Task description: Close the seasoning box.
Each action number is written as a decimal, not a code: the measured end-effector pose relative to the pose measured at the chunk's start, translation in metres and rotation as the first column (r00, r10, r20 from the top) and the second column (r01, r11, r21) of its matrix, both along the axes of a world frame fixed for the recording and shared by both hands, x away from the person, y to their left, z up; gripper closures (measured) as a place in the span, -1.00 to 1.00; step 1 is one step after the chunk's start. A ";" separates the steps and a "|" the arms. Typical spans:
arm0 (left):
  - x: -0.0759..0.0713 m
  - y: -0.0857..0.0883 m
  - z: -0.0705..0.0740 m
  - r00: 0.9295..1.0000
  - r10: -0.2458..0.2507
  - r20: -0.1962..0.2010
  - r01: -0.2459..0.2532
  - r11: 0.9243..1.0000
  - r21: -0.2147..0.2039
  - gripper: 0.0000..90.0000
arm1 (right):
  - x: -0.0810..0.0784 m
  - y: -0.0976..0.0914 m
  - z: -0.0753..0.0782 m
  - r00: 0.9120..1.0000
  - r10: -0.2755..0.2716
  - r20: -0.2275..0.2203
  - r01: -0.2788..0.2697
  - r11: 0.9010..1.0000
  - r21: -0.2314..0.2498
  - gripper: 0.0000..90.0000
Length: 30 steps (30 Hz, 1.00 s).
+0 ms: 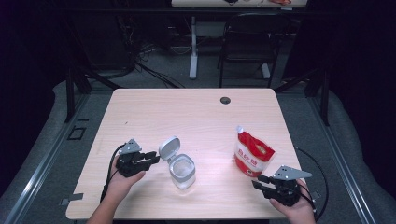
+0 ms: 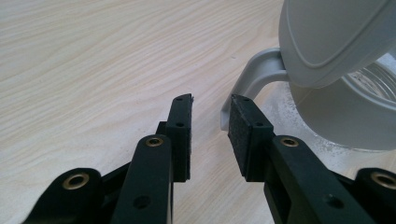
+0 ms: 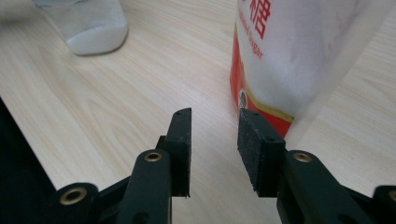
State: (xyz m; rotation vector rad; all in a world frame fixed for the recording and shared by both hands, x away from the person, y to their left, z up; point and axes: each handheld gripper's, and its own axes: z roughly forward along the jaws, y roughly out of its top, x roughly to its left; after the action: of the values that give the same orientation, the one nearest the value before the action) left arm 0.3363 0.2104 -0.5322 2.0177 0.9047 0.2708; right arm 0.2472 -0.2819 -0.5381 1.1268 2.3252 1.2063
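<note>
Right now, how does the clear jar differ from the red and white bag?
The clear jar is hard, see-through and low, with its grey flip lid standing open; the red and white bag is soft, printed with red writing and taller, its top crumpled. The jar sits near the left gripper, the bag near the right gripper. Both stand upright on the table, and neither is held.

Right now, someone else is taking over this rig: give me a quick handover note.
Left gripper: fingers open, nothing between them, beside the jar's hinge.
Right gripper: fingers open, empty, just short of the sugar bag's base.
Jar: mid-table, lid flipped open, some white contents at its bottom.
Sugar bag: upright, to the jar's right.
Done: lid is open.
Left: probably grasp the bag and pour into the jar; neither is held.
</note>
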 end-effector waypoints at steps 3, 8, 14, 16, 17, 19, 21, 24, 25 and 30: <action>0.000 0.002 0.000 1.000 0.012 0.006 -0.012 1.000 -0.003 0.57 | 0.000 -0.007 0.000 1.000 -0.004 -0.005 0.004 1.000 -0.002 0.45; 0.000 0.004 0.000 1.000 0.026 0.008 -0.026 1.000 0.001 0.56 | 0.002 -0.019 -0.004 0.998 -0.070 0.007 0.070 0.997 0.012 0.36; 0.000 0.006 0.000 0.999 0.034 0.013 -0.034 0.999 0.002 0.56 | 0.006 -0.020 -0.011 0.993 -0.112 0.031 0.111 0.994 0.018 0.19; -0.001 0.007 0.001 0.999 0.036 0.015 -0.036 0.999 0.000 0.56 | 0.007 -0.019 -0.012 0.992 -0.118 0.050 0.118 0.993 0.005 0.12; -0.001 0.007 0.001 0.999 0.039 0.015 -0.039 0.999 0.001 0.56 | 0.008 -0.018 -0.013 0.990 -0.121 0.066 0.121 0.993 0.005 0.08; -0.001 0.008 0.001 0.999 0.038 0.016 -0.038 0.999 0.002 0.56 | 0.009 -0.015 -0.015 0.989 -0.114 0.089 0.114 0.993 0.012 0.06; -0.002 0.009 0.001 0.999 0.044 0.015 -0.044 0.999 0.002 0.56 | 0.011 -0.012 -0.016 0.987 -0.116 0.112 0.117 0.993 -0.002 0.01; -0.002 0.011 0.001 0.999 0.048 0.015 -0.048 0.999 0.003 0.56 | 0.014 -0.008 -0.019 0.984 -0.121 0.128 0.121 0.993 0.009 -0.02; -0.002 0.011 0.001 0.999 0.049 0.015 -0.049 0.999 0.004 0.56 | 0.016 -0.007 -0.019 0.986 -0.121 0.118 0.121 0.993 0.010 -0.04; -0.004 0.014 0.000 0.998 0.059 0.013 -0.059 0.998 -0.002 0.56 | 0.023 0.000 -0.024 0.987 -0.112 0.117 0.111 0.994 0.015 -0.07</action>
State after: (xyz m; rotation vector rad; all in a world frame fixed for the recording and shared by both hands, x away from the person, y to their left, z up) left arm 0.3323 0.2244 -0.5320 1.9882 0.9579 0.3155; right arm 0.2704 -0.2820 -0.5618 1.1403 2.1428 1.2092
